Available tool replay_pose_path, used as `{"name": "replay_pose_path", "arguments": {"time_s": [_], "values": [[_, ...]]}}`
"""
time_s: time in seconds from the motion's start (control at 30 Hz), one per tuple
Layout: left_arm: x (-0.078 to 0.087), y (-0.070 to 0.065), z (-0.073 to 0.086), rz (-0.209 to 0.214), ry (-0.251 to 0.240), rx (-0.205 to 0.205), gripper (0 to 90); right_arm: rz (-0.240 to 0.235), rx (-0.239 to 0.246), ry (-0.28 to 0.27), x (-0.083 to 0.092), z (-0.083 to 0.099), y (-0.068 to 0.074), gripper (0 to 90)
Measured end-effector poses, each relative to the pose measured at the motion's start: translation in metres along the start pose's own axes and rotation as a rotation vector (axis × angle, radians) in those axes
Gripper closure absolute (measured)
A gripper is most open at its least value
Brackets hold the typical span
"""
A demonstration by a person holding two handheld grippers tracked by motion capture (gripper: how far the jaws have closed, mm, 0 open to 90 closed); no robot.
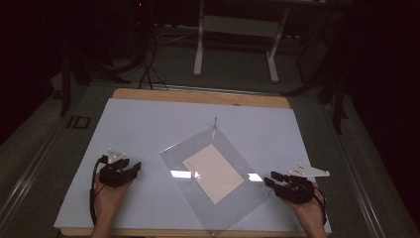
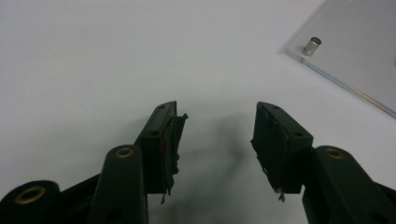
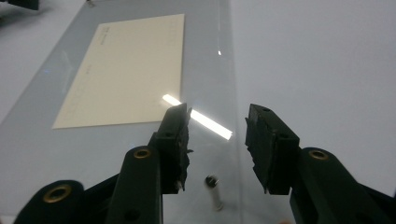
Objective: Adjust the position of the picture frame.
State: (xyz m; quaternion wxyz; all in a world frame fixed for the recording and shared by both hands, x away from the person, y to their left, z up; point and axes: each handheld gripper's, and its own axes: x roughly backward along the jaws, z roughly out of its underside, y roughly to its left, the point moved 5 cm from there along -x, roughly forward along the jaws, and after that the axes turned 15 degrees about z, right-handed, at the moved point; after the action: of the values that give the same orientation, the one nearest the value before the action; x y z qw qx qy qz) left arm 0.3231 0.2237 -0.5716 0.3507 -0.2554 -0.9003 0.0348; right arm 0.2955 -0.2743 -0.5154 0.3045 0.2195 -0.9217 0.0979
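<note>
Left tool (image 1: 132, 167) released, jaws apart over bare white desk (image 1: 148, 124), nothing between the pads; open room all round it, with the near corner of the clear panel (image 1: 218, 198) ahead and to its right, well apart. On that corner, a small metal post (image 2: 312, 45) standing upright just inside the panel edge. Right tool (image 1: 271, 179) also released, jaws parted and gripping nothing, poised at the panel's right corner; between and below the jaws, in the right gripper view, a second post (image 3: 214, 189) at the panel edge. Straight ahead of the right tool, a glare streak on the panel; farther ahead and to the left, a cream card (image 1: 213, 172) lying flat under or in the panel, well inside its edges. To the right of the right tool, bare desk running to the desk's side edge, not far off. Panel lying turned like a diamond, one corner by the desk's near edge, another pointing away with a thin post (image 1: 215, 122) at its tip. Left hand (image 1: 110, 196) low, resting on the desk, tool pointing toward the panel. Right hand (image 1: 309, 208) angled inward, tool aimed left across the panel corner.
</note>
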Motion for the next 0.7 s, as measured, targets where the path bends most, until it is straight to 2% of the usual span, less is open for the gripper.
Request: {"name": "replay_pose_path", "arguments": {"time_s": [0.1,0.17,0.3,0.4,0.5,0.53,0.63,0.67,0.7], "values": [[-0.001,0.000,0.000,0.003,0.004,0.001,50.7,-0.011,0.002,0.001,0.003,0.003,0.002,60.8],[-0.001,0.000,0.001,0.017,0.008,0.005,53.4,0.007,0.020,0.013,0.003,0.007,0.004,61.5],[-0.001,-0.002,0.000,0.036,0.003,0.009,54.6,0.019,0.039,0.049,-0.003,0.020,0.003,67.9],[0.000,-0.006,-0.002,0.062,-0.013,0.007,55.3,0.021,0.049,0.095,-0.013,0.033,0.003,74.0],[0.001,-0.008,-0.005,0.065,-0.019,-0.001,55.4,0.031,0.074,0.122,-0.019,0.041,0.006,81.2],[0.001,-0.010,-0.009,0.067,-0.018,-0.008,55.4,0.052,0.084,0.116,-0.019,0.042,0.006,83.7],[0.000,-0.014,-0.014,0.092,-0.027,-0.016,55.3,0.065,0.106,0.110,-0.019,0.042,0.007,84.9],[-0.003,-0.018,-0.019,0.103,-0.021,-0.042,55.3,0.080,0.126,0.109,-0.019,0.041,0.008,85.1],[-0.005,-0.020,-0.022,0.107,-0.016,-0.051,55.4,0.079,0.122,0.109,-0.019,0.042,0.008,85.1]]}}
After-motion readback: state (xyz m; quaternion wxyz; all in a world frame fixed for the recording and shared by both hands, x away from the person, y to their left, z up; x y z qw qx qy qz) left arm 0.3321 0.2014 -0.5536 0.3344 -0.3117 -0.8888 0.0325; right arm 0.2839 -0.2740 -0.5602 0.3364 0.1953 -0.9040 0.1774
